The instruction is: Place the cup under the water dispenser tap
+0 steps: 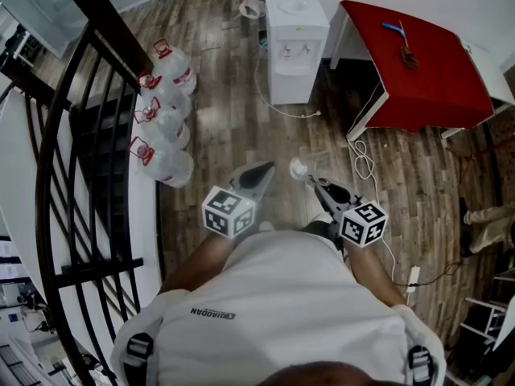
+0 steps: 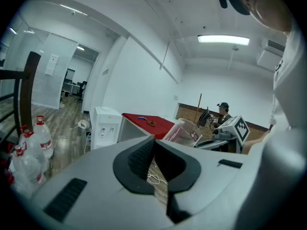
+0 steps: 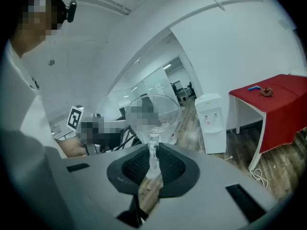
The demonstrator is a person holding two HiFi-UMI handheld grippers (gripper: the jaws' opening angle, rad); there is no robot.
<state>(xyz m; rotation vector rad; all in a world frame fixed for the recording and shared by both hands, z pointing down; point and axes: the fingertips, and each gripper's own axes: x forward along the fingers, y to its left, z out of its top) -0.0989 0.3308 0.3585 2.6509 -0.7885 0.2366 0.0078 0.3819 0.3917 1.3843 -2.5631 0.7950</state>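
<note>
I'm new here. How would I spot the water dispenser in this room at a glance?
Find the red table by the far wall. Right beside it, on the wooden floor, stands the water dispenser, a white upright box. Unlike the clear, red-capped water jugs along the black railing, it is opaque, square-edged and has two small taps on its front.

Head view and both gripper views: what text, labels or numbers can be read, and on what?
Nothing reads clearly.
Shirt: one small dark printed word, upside down and too small to read.
Water dispenser: marks by the taps, too small to read.
Cup: reddish label, blurred.
Marker cubes: square patterns only, no letters.
</note>
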